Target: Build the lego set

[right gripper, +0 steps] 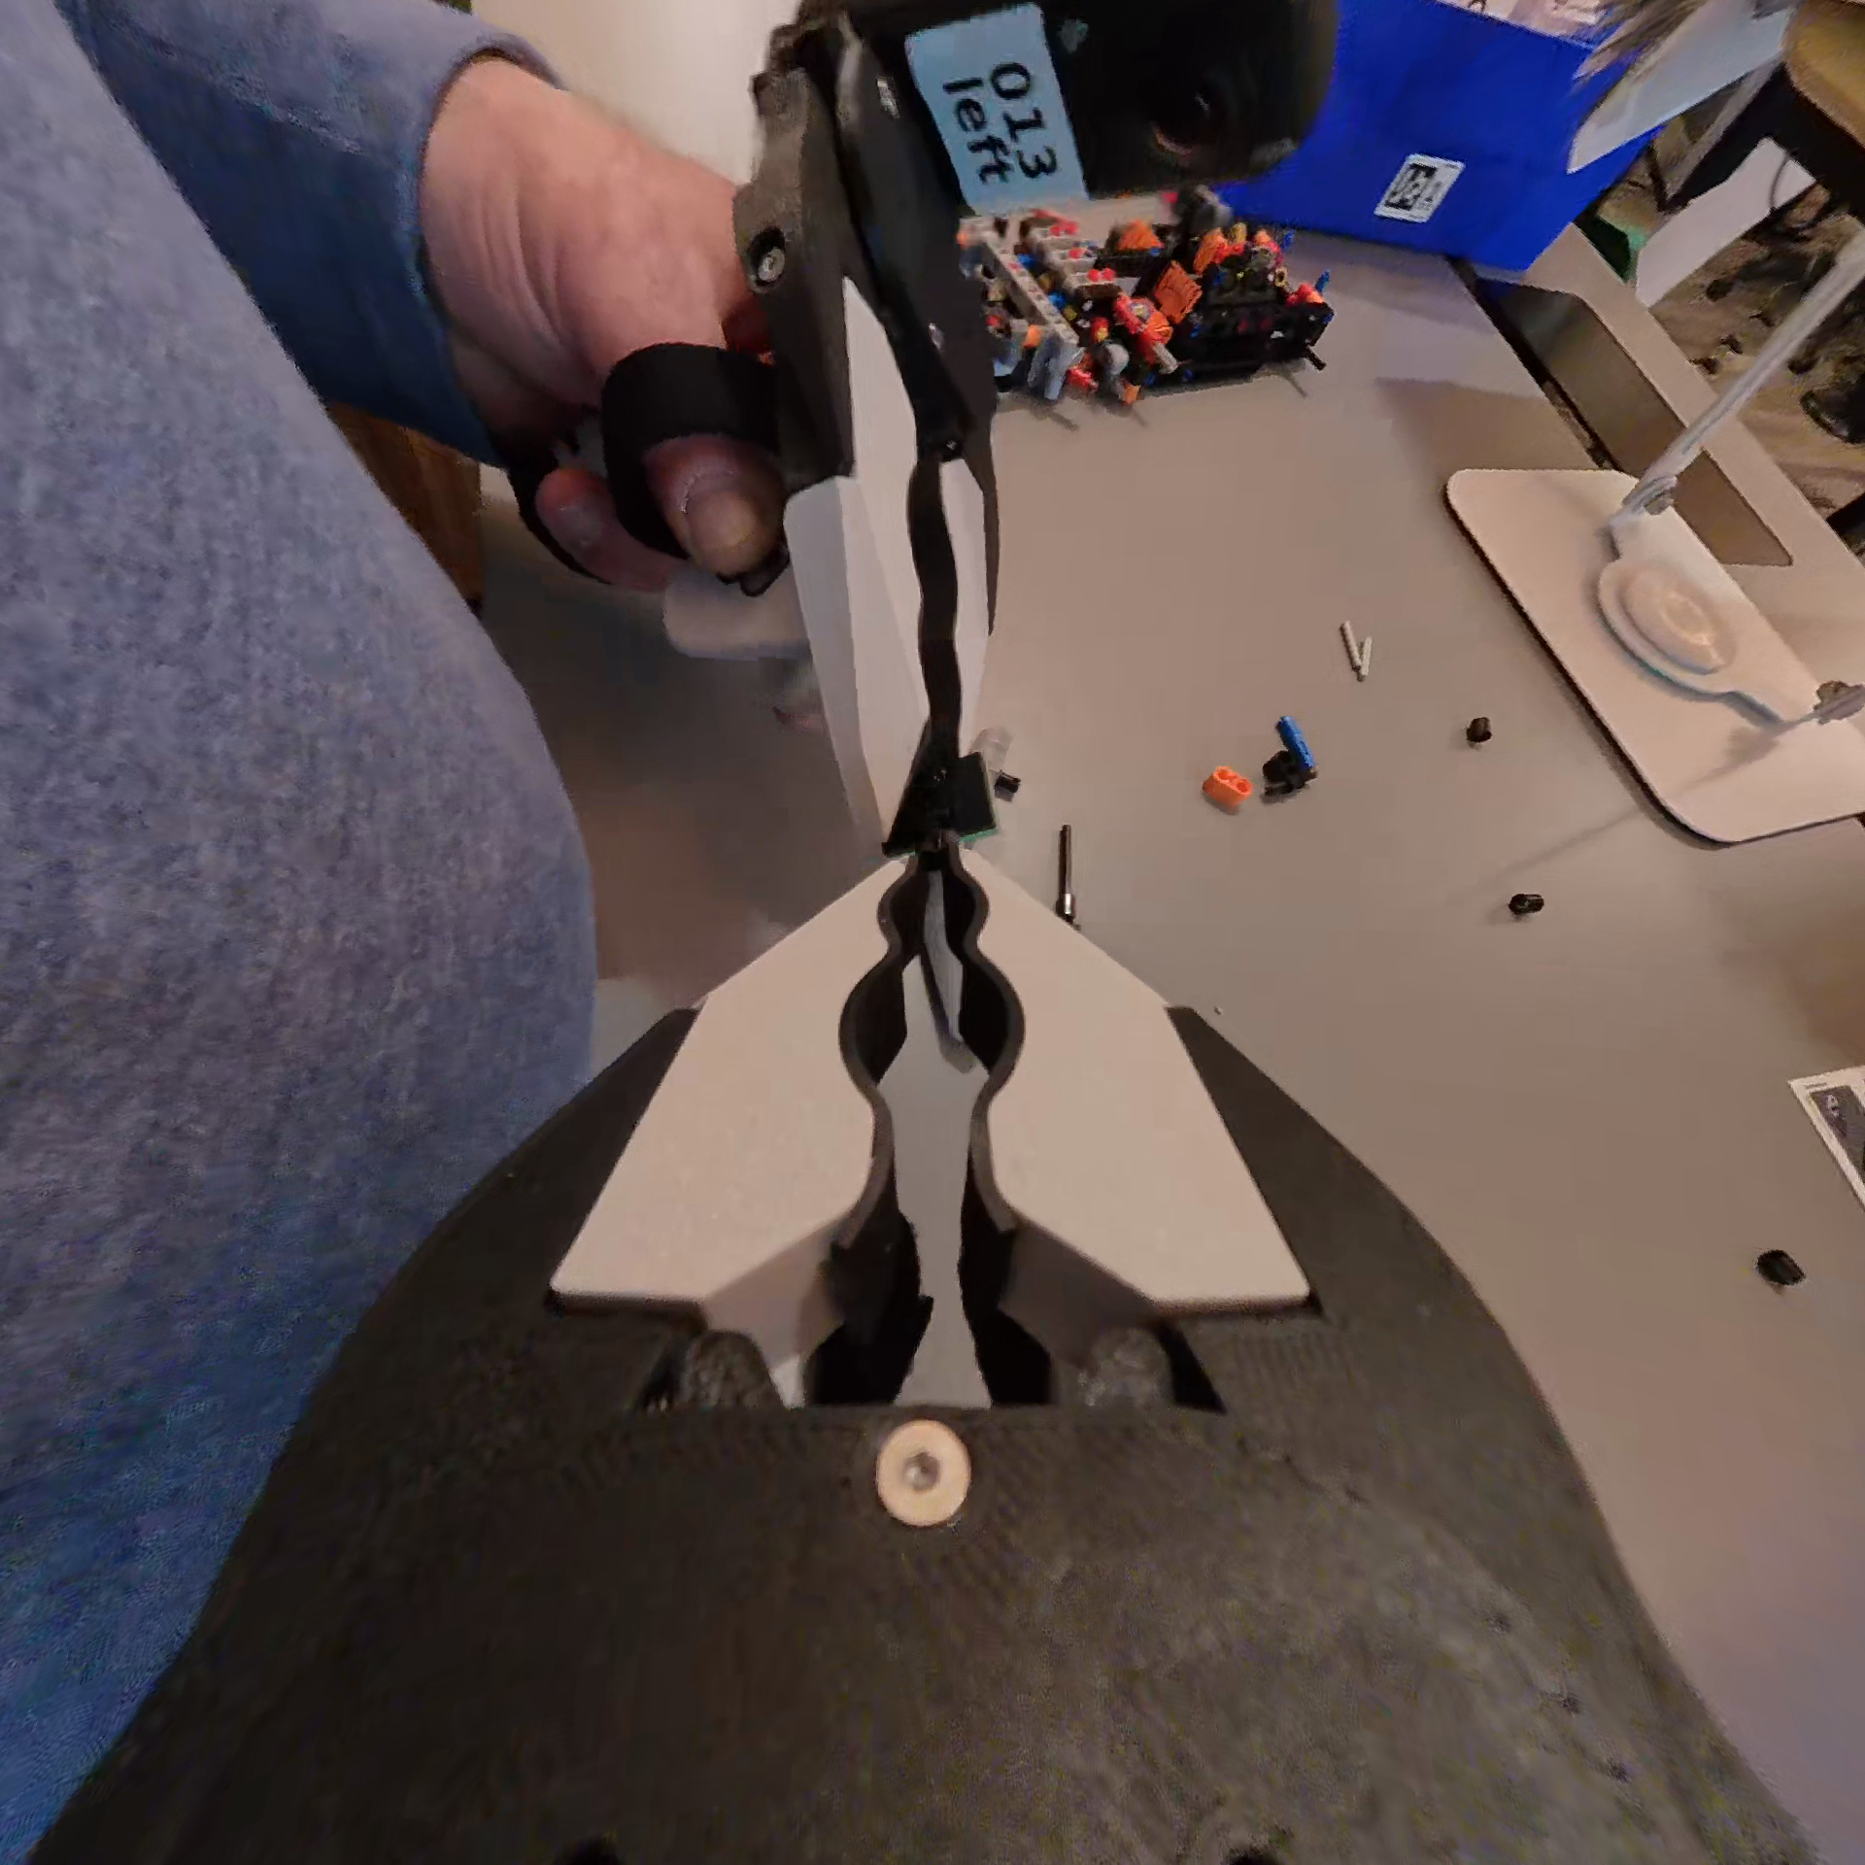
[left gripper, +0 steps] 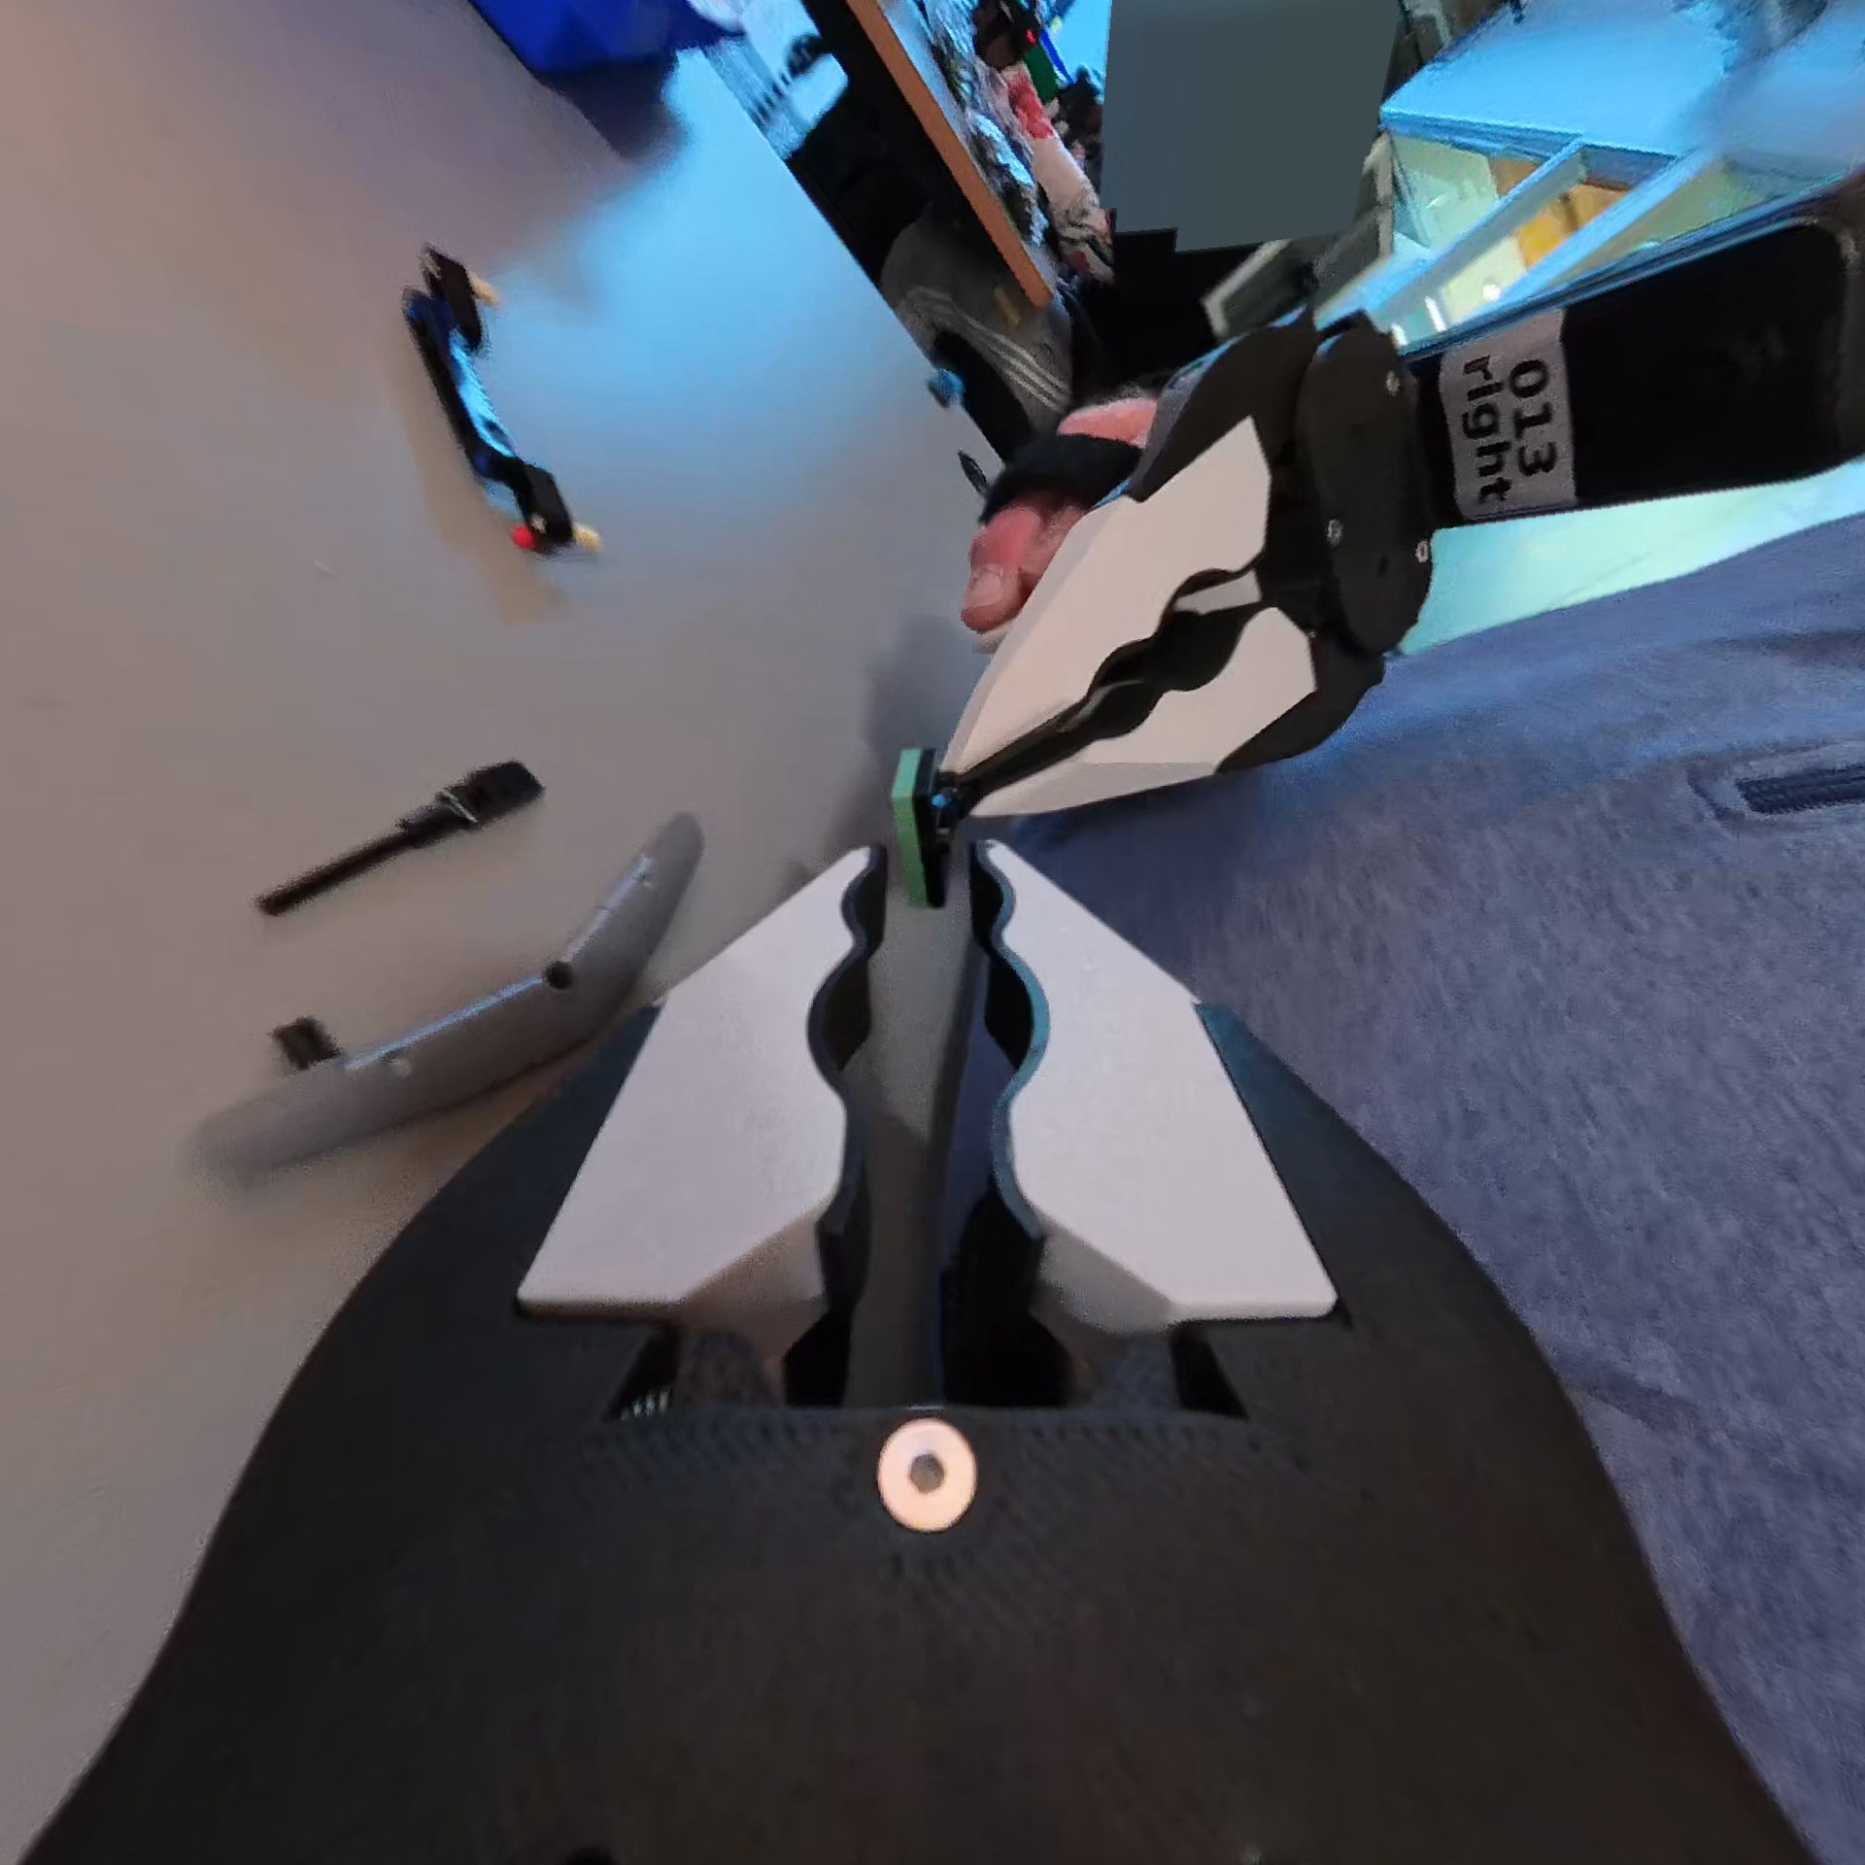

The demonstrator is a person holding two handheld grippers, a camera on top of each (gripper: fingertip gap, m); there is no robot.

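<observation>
A small green-and-black lego piece (left gripper: 913,833) is held in the air between the two grippers, above a person's blue sweater. My left gripper (left gripper: 925,866) is shut on its lower end. My right gripper (left gripper: 947,797) comes in from the right, shut on a small black part pressed against the piece's side. In the right wrist view, my right gripper (right gripper: 934,858) is nearly closed at its tips. They meet the tips of the left gripper (right gripper: 944,807), which comes down from the top holding the piece (right gripper: 964,792), seen here as black.
A grey curved panel (left gripper: 454,1029), a black axle with a connector (left gripper: 404,838) and a blue-black assembly (left gripper: 484,404) lie on the grey table. A large lego build (right gripper: 1140,293), a blue bin (right gripper: 1463,131), a white stand base (right gripper: 1665,646), and loose orange (right gripper: 1226,787), blue-black (right gripper: 1292,757) and black pieces also show. The grippers are tip to tip, or close to it. Left tips and right tips are each some 35 cm from the large lego build (right gripper: 1140,293).
</observation>
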